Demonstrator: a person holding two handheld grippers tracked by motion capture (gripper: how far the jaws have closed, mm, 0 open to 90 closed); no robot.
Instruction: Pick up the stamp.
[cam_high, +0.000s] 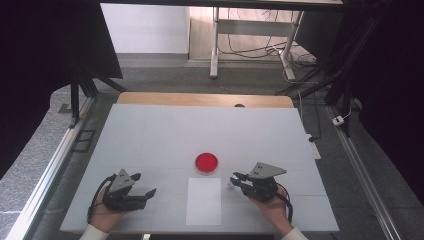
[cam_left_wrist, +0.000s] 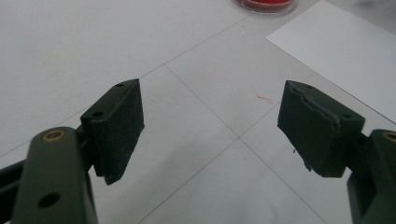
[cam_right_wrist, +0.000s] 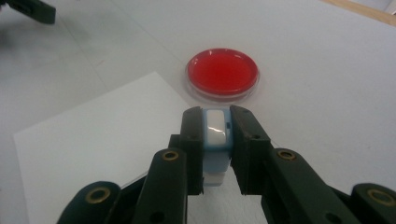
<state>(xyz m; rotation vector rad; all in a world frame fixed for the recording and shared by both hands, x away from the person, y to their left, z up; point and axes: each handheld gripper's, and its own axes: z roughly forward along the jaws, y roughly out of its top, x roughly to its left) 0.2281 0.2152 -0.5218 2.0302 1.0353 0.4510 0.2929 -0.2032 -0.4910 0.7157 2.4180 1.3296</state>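
The right gripper (cam_right_wrist: 215, 135) had its jaws closed on a small white block (cam_right_wrist: 215, 127) with a pale blue edge and a glossy top face; what it was could not be told. The block stood just short of the red dish (cam_right_wrist: 222, 73), apart from it. That dish was round and shallow, with a clear rim around a flat, bright red filling, and it rested on the white table (cam_high: 150, 135). A white sheet of paper (cam_high: 203, 201) lay just beside the dish, on the person's side. The left gripper (cam_left_wrist: 210, 121) hovered well apart from the dish, to its left, jaws spread wide with nothing between them.
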